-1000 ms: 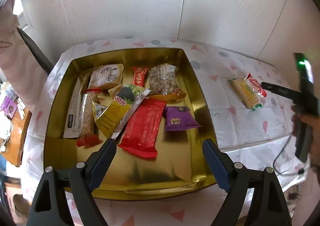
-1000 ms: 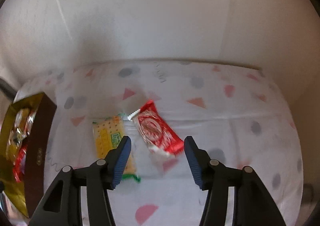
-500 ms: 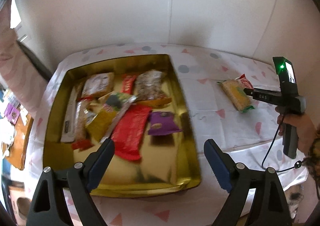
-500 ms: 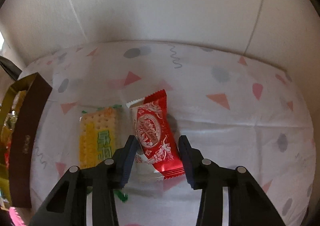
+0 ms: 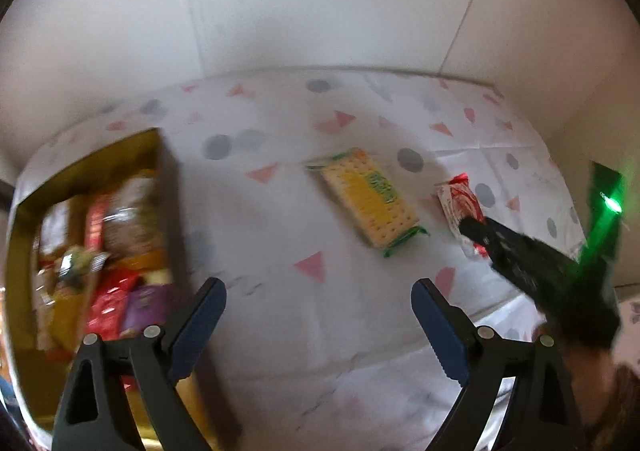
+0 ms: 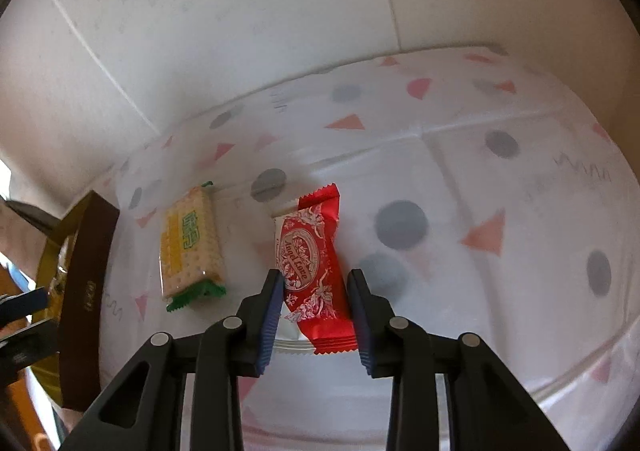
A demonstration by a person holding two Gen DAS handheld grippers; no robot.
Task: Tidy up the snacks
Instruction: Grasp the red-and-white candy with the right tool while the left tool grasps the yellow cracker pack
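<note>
A red and white wafer pack (image 6: 308, 251) lies on the patterned tablecloth between the fingers of my right gripper (image 6: 316, 275). Its jaws are closing: the left pad is at the pack's edge, and a thin gap shows at the right pad. A yellow cracker pack with green ends (image 6: 190, 247) lies just left of it. In the left wrist view the cracker pack (image 5: 368, 201) is ahead of my left gripper (image 5: 318, 285), whose jaws are opening wide with nothing between them. The right gripper (image 5: 468, 227) reaches onto the red pack (image 5: 458, 199) from the right.
A gold tin (image 5: 92, 159) holding several snack packs stands at the left; its brown outer wall (image 6: 86, 291) shows in the right wrist view. White wall panels (image 5: 320, 11) close off the back of the table. A hand (image 5: 616, 391) holds the right gripper.
My left gripper swung right, away from above the tin and toward the cracker pack. My right gripper came down around the red pack and its jaws narrowed.
</note>
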